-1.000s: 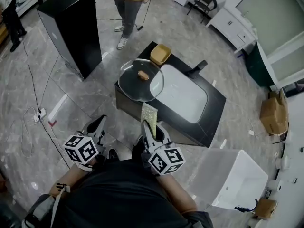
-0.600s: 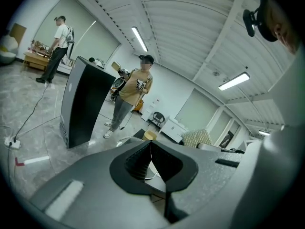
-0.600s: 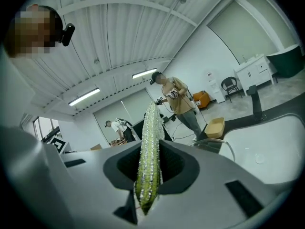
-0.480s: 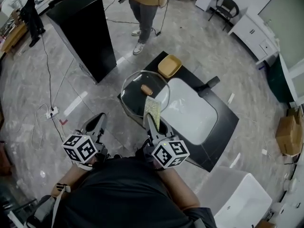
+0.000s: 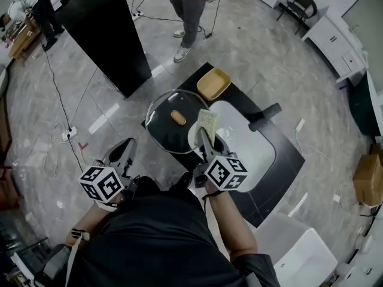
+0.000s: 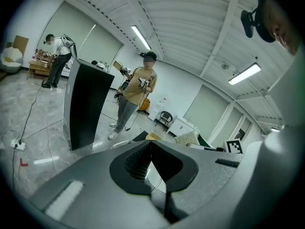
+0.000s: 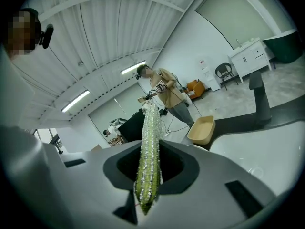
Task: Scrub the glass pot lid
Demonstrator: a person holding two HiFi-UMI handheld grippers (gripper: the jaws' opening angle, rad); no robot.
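The round glass pot lid (image 5: 170,130) with a wooden knob (image 5: 178,118) lies on the left end of the black counter (image 5: 281,160), overlapping the white sink basin (image 5: 248,145). My right gripper (image 5: 206,140) is shut on a yellow-green scrub pad (image 5: 207,124), which stands upright over the lid's right edge. In the right gripper view the pad (image 7: 150,147) sticks up between the jaws. My left gripper (image 5: 124,148) hangs lower left of the counter, apart from the lid. Its jaws meet in the left gripper view with nothing between them (image 6: 151,144).
A yellow tray (image 5: 214,84) sits on the counter behind the lid, and a black faucet (image 5: 265,117) stands by the basin. A tall black cabinet (image 5: 111,34) is at the left, a standing person (image 5: 191,5) beyond it. Cables (image 5: 66,133) cross the floor.
My right gripper has carried the pad forward, from short of the counter to over the lid's right edge. The left gripper stays low at the left.
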